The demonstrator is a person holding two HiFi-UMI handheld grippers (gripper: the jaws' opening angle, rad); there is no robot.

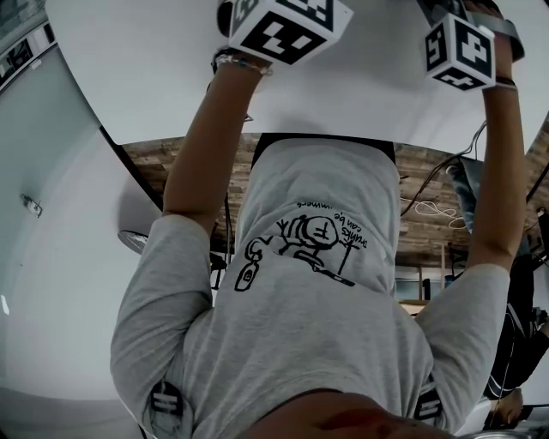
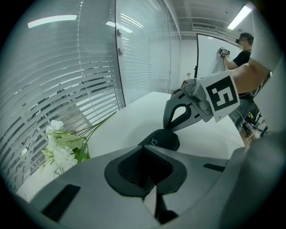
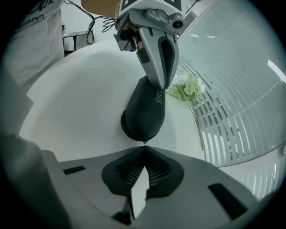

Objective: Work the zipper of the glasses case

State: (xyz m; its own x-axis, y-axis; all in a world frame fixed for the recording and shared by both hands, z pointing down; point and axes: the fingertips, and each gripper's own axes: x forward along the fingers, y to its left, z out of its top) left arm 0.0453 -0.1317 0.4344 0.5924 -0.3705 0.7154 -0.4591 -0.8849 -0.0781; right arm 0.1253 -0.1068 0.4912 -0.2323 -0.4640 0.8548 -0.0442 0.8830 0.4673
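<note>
A black glasses case lies on the white round table, its long axis running between the two grippers. My right gripper is shut at the case's near end, pinching a tiny zipper pull at the tip. My left gripper comes down on the far end and is clamped on it. In the left gripper view the case shows just past my left gripper's shut jaws, with the right gripper beyond it. The head view shows only both marker cubes and the arms; the case is hidden.
A bunch of white flowers lies on the table beside the case, near the glass wall with blinds. A person stands at a whiteboard far behind. Cables trail on the wooden floor.
</note>
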